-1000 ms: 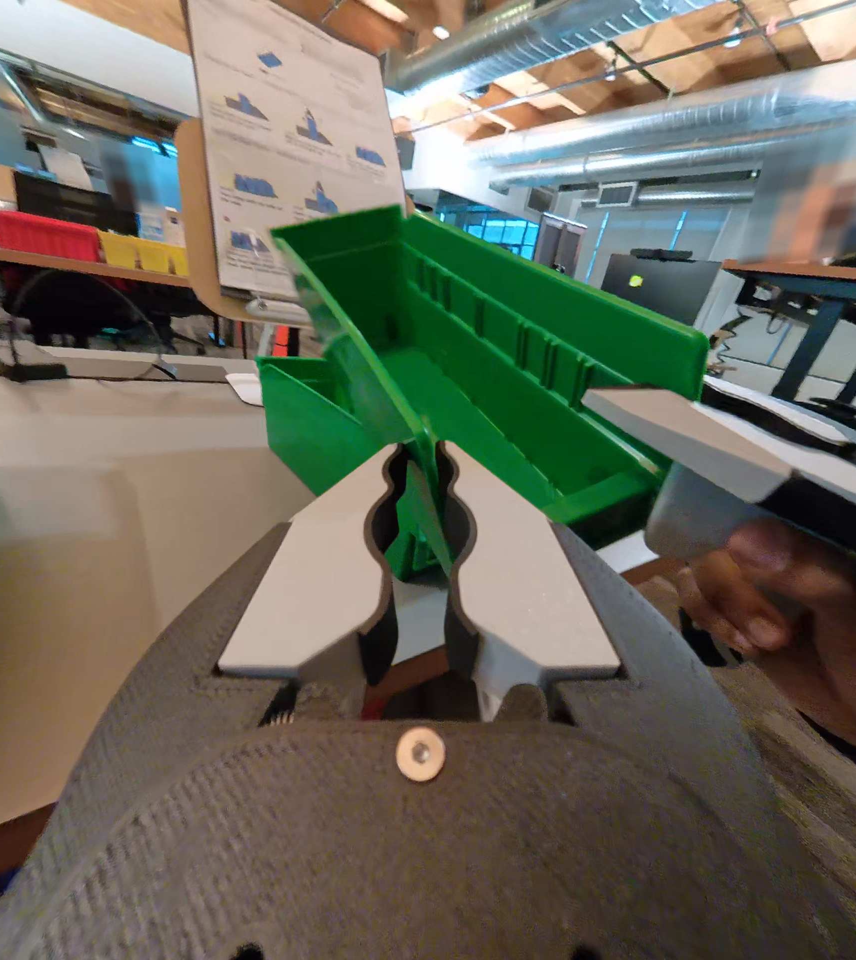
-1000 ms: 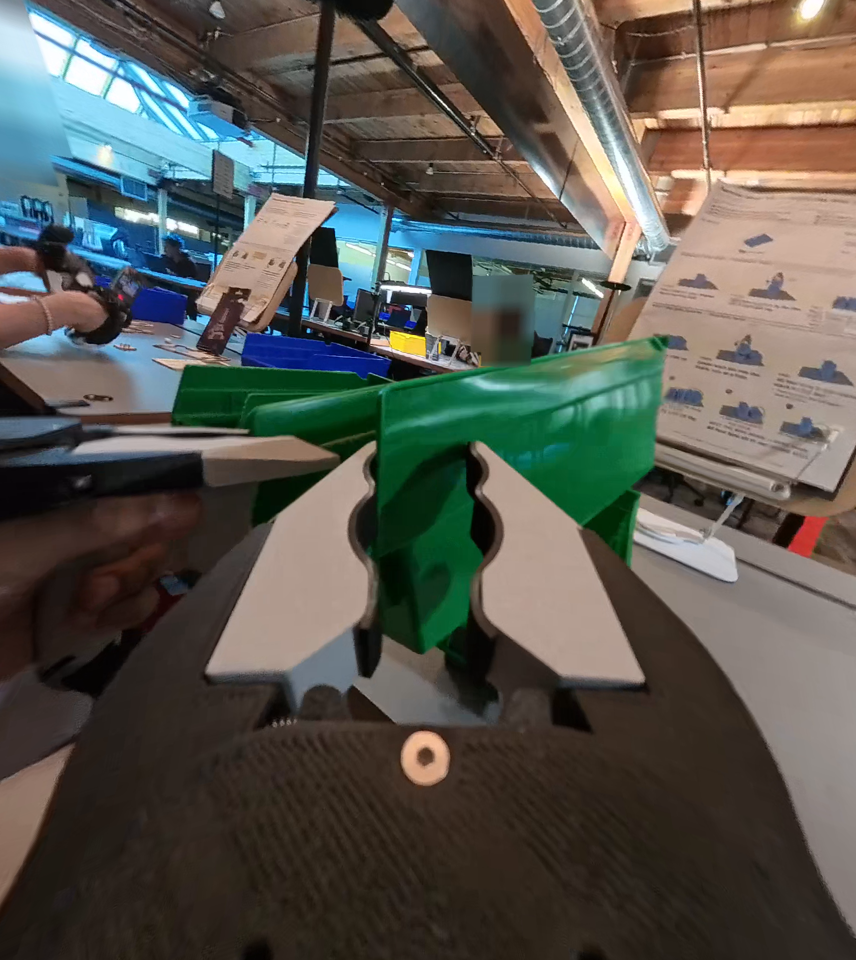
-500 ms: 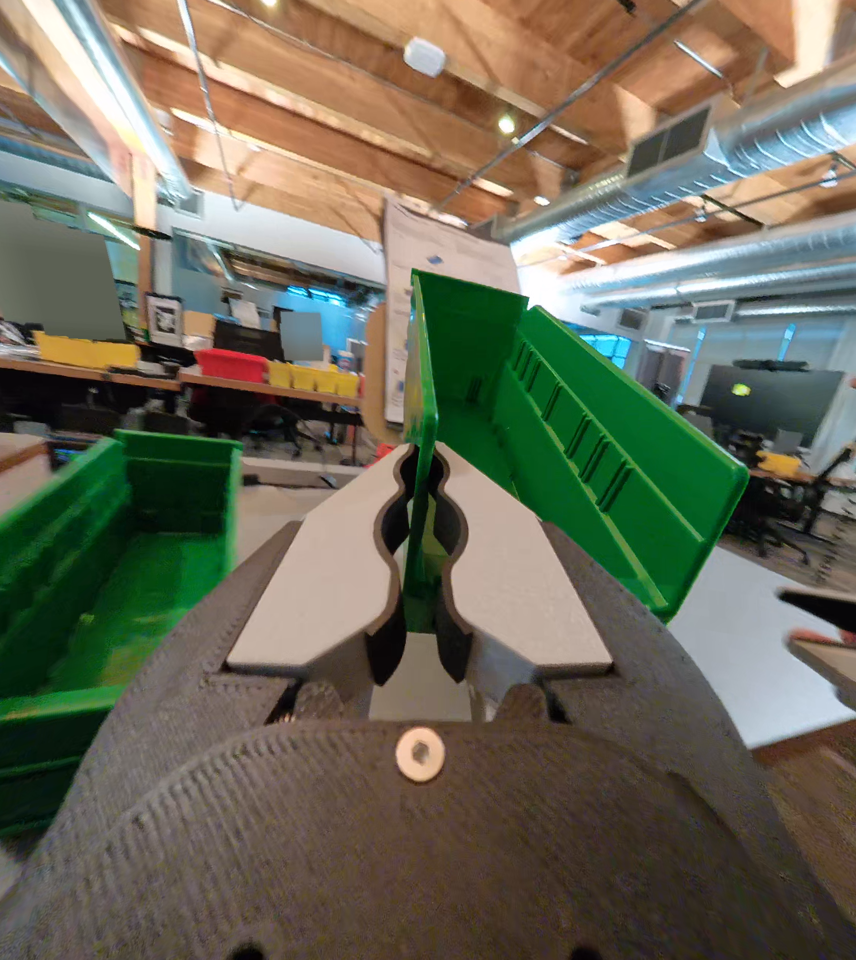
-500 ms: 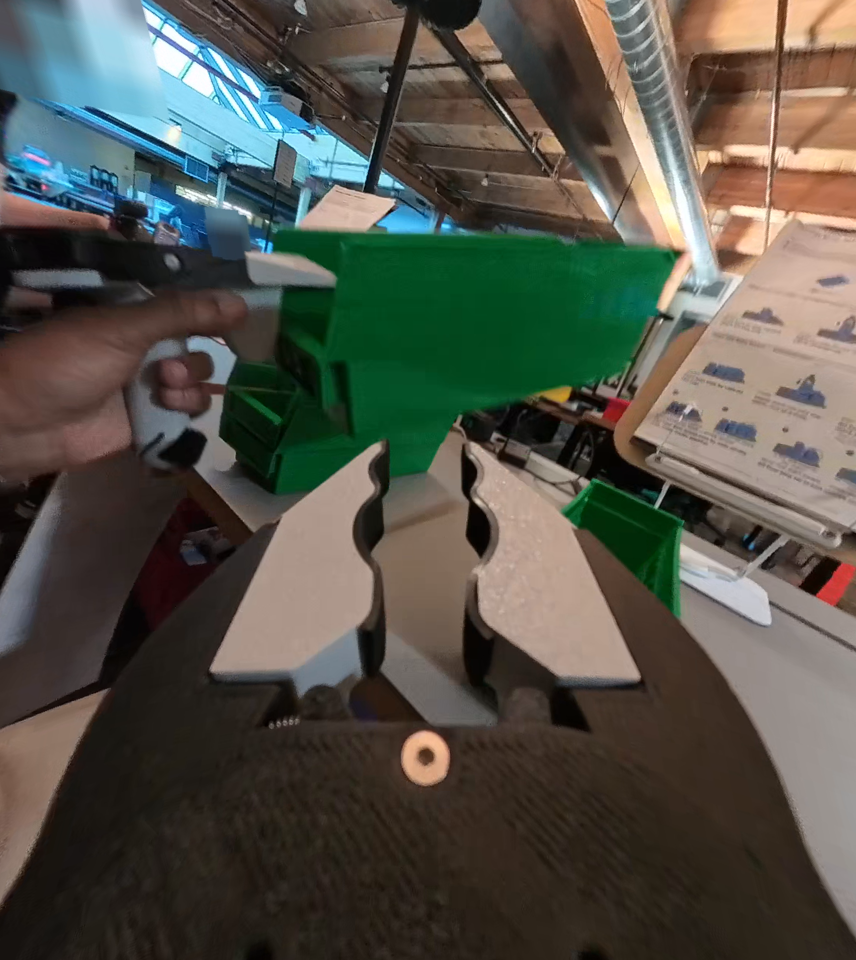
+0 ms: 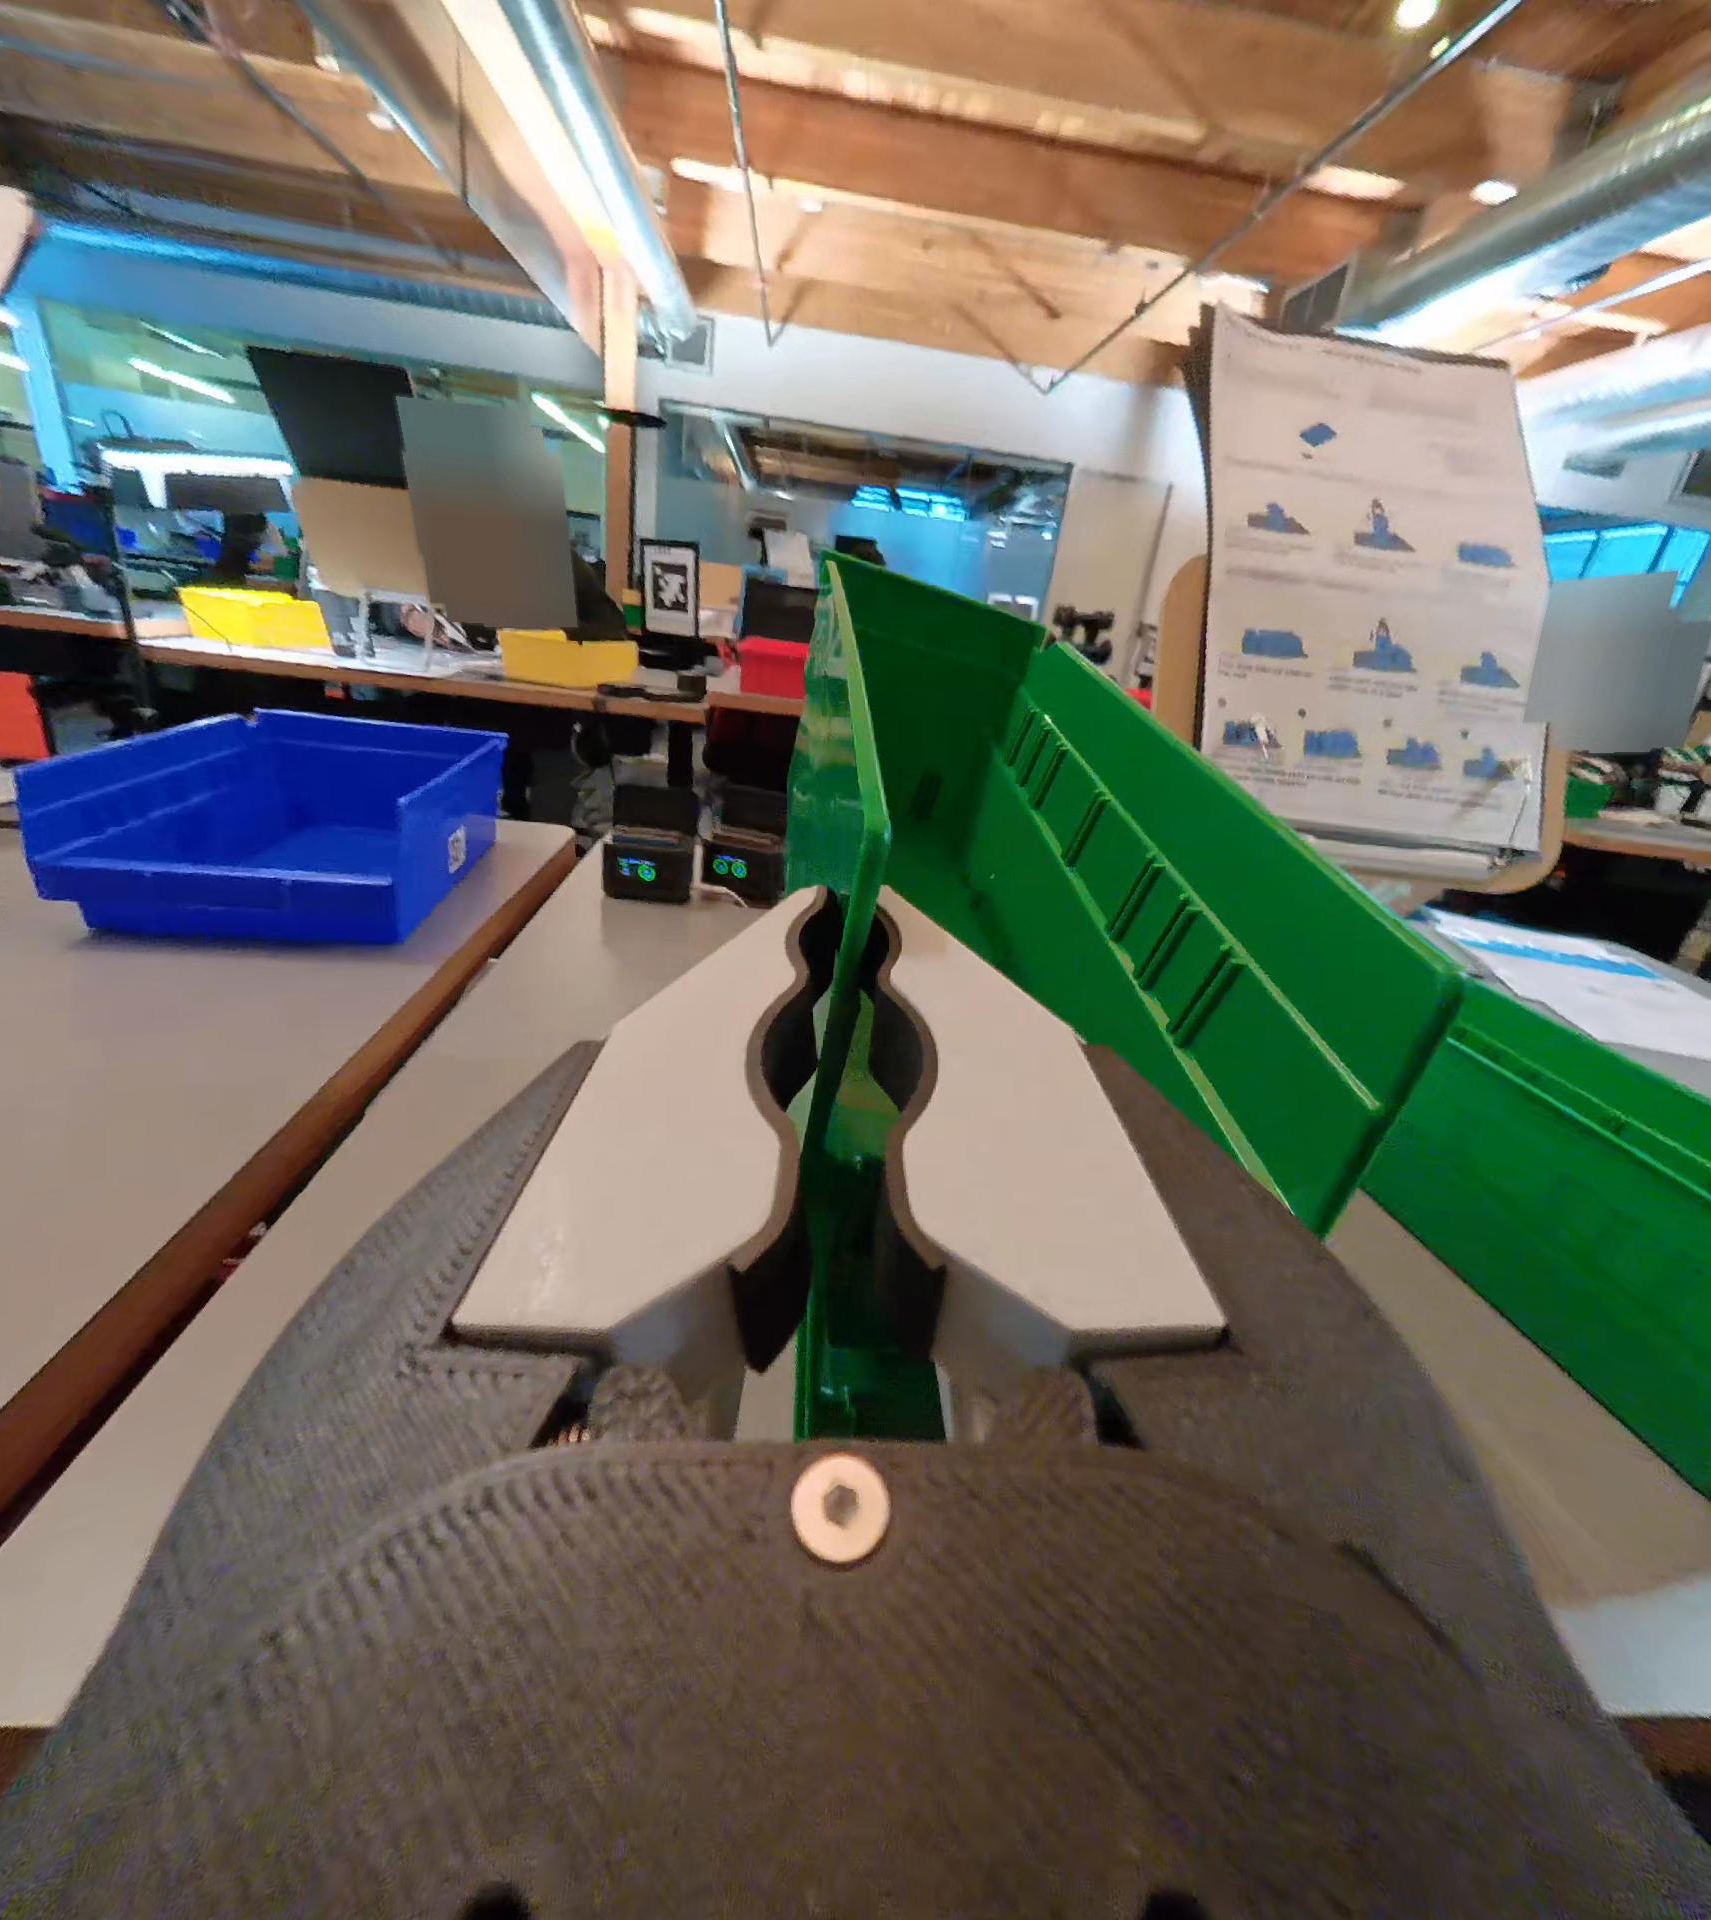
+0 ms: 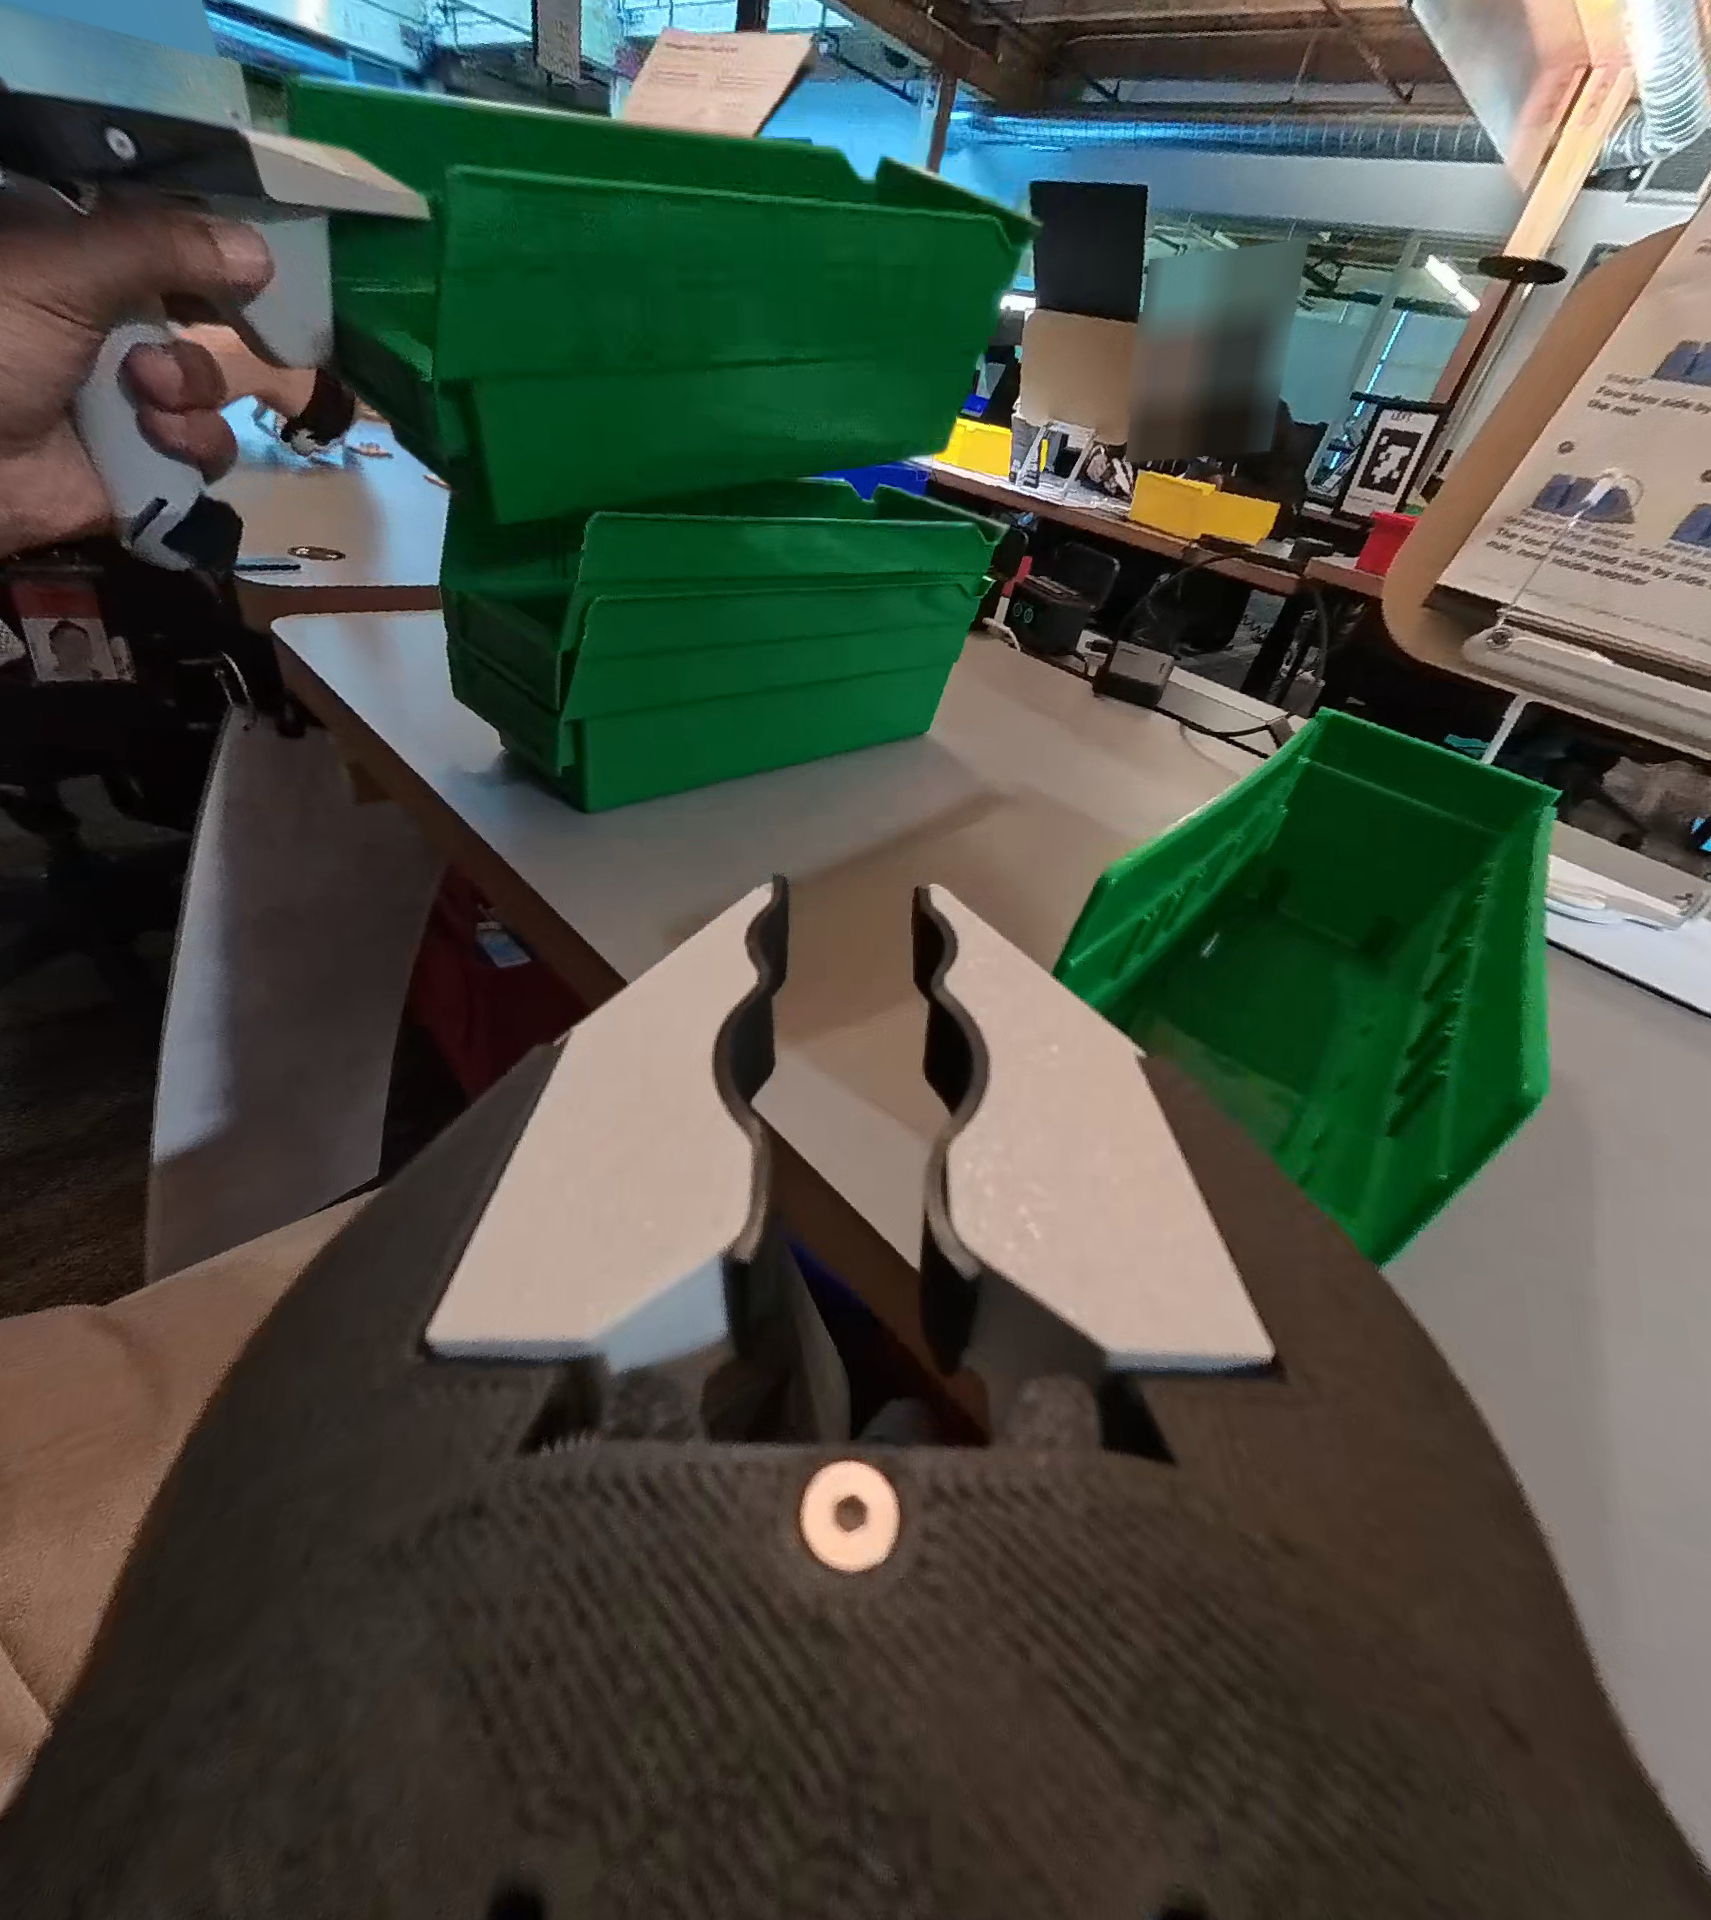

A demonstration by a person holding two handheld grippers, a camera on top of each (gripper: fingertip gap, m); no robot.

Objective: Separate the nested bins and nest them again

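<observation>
My left gripper (image 5: 846, 914) is shut on the side wall of a green bin (image 5: 1142, 935) and holds it tilted in the air. In the right wrist view the left gripper (image 6: 342, 187) holds this bin (image 6: 685, 312) just above a stack of nested green bins (image 6: 726, 665) on the grey table (image 6: 830, 821). The stack also shows under the held bin in the left wrist view (image 5: 1609, 1247). A single green bin (image 6: 1329, 987) stands apart on the table to the right. My right gripper (image 6: 851, 904) is open and empty, over the table's near edge.
A blue bin (image 5: 259, 821) sits on the neighbouring table to the left. An instruction sheet on a clipboard stand (image 6: 1661, 468) stands at the back right, its white foot (image 6: 1661, 956) beside the single bin. Two small black devices (image 5: 685, 862) sit at the table's far end.
My right gripper let go of the green bin, opened and drew back. My left gripper swung the bin to the left and now holds it over the stack.
</observation>
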